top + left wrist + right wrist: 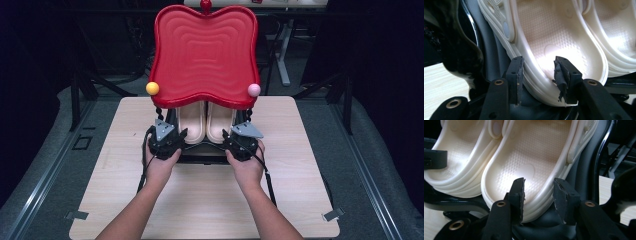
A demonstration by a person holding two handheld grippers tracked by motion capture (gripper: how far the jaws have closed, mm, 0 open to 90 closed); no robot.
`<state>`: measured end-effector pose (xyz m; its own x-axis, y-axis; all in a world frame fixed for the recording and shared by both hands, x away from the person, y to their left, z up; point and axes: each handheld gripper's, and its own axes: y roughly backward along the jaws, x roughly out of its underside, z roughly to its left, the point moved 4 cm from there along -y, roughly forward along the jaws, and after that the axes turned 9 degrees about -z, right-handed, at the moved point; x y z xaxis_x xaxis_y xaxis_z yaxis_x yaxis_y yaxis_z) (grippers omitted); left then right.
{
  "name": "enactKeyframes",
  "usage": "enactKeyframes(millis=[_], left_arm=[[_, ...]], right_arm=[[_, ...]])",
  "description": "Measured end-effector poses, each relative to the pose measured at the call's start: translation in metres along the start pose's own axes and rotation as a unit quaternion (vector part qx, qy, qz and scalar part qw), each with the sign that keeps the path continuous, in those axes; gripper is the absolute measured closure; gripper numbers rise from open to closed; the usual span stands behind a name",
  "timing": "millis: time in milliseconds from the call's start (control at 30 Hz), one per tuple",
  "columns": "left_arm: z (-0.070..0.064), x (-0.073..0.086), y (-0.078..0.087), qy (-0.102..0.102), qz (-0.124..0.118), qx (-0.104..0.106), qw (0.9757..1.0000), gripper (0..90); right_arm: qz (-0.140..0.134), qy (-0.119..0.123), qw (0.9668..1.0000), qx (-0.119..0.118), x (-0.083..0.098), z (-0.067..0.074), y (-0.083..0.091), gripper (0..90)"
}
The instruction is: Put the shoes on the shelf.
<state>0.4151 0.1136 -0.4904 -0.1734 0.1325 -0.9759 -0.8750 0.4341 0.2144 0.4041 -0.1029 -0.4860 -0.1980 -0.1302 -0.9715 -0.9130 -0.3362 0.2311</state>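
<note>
Looking down from the high view: wooden surface (200, 200) with a big red tray-like lid (205, 55) standing tilted up at the far side, a yellow ball (152, 88) and a pink ball (254, 90) at its lower corners. Under it a black rack (202, 155) carries a pair of cream clogs, side by side, heels toward the person.

Both forearms come in from the bottom edge, angled slightly inward, hands level and close to the rack's near edge, one at each clog.

Left hand-held gripper (539, 77): jaws straddle the heel rim of the left clog (554, 37), one jaw outside the rim, the other inside the footbed. The outer pad sits right against the rim; whether the inner pad presses, I cannot tell. The inner pad's lining is torn and peeling.

Right hand-held gripper (539, 197): same pose on the right clog (529, 157), jaws on either side of the heel rim, with a visible gap on the outer side, so no firm pinch.

Both sets of jaws are moderately wide.
</note>
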Motion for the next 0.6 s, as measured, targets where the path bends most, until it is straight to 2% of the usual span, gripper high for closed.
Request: enactKeyframes(millis=[600], left_arm=[[-0.003, -0.003, 0.016, -0.01, -0.006, 0.016, 0.9998, 52.9]], right_arm=[[-0.004, 0.009, 0.9999, -0.011, -0.001, 0.001, 0.012, 59.5]])
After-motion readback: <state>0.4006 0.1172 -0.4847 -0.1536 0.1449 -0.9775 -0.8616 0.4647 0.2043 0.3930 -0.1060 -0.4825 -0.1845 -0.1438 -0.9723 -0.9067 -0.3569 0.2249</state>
